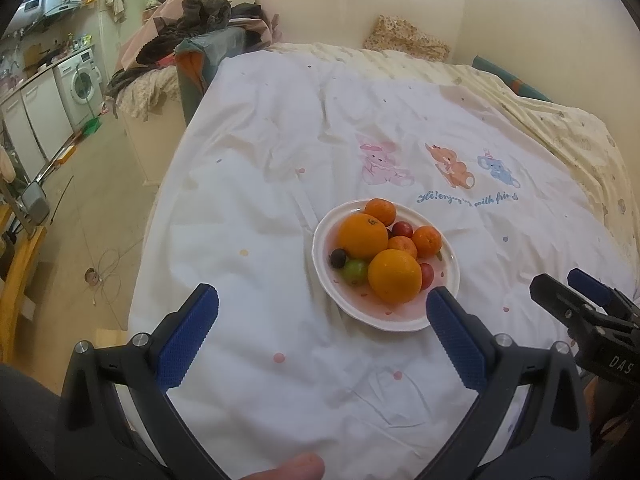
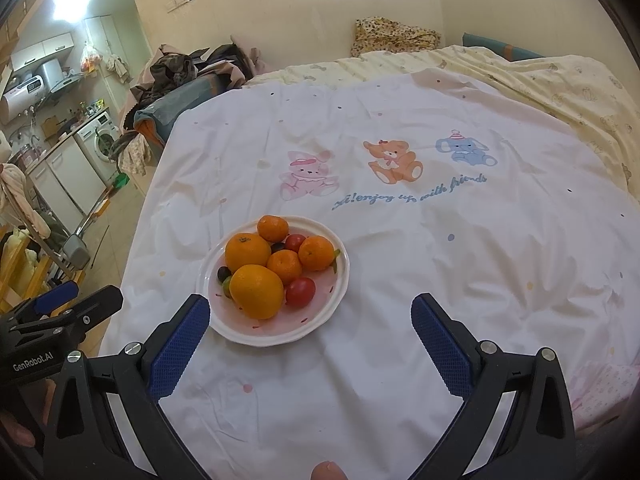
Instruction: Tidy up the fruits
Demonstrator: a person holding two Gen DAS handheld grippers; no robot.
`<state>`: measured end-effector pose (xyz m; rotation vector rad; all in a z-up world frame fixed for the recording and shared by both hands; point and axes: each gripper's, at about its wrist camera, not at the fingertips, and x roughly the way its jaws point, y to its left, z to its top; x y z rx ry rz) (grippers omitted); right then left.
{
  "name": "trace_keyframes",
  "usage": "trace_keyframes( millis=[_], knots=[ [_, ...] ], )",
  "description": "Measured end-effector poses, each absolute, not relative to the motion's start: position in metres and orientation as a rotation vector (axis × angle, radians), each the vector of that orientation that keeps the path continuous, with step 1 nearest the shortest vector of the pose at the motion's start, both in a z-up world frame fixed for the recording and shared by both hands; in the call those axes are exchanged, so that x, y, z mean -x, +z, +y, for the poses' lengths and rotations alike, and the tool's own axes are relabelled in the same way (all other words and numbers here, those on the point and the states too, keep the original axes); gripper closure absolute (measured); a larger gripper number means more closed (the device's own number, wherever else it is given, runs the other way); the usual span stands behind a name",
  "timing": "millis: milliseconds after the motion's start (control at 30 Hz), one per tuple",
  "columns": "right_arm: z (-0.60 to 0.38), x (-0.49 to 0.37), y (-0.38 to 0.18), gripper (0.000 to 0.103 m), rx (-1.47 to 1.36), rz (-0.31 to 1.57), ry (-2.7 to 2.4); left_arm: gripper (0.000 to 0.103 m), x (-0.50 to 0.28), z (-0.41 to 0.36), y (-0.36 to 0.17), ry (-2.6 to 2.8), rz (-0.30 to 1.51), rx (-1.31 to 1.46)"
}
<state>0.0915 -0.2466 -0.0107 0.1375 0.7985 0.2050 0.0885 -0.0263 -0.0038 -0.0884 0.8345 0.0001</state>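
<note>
A white plate [image 1: 404,322] [image 2: 332,308] sits on the white bedsheet. It holds two large oranges [image 1: 395,277] [image 2: 256,291], three small mandarins [image 1: 427,241] [image 2: 316,253], red cherry tomatoes [image 2: 300,291], a green fruit [image 1: 355,271] and a dark grape [image 1: 338,258]. My left gripper [image 1: 322,312] is open and empty, just short of the plate, its right finger [image 1: 454,332] near the plate's rim. My right gripper [image 2: 310,322] is open and empty, its left finger [image 2: 180,344] beside the plate. Each gripper shows at the edge of the other's view.
The bed has a white sheet with cartoon animals [image 2: 394,160] and a yellow quilt [image 2: 560,84] at the far right. Piled clothes [image 1: 200,24] lie at the bed's far left. The floor and a washing machine [image 1: 82,80] are to the left.
</note>
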Motion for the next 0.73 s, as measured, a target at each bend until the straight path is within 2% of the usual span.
trace_keyframes(
  millis=[733],
  knots=[
    [-0.2424, -0.0886, -0.0104, 0.000, -0.134, 0.798, 0.211, 0.000, -0.0891, -0.0280, -0.0028, -0.003, 0.836, 0.087]
  ],
)
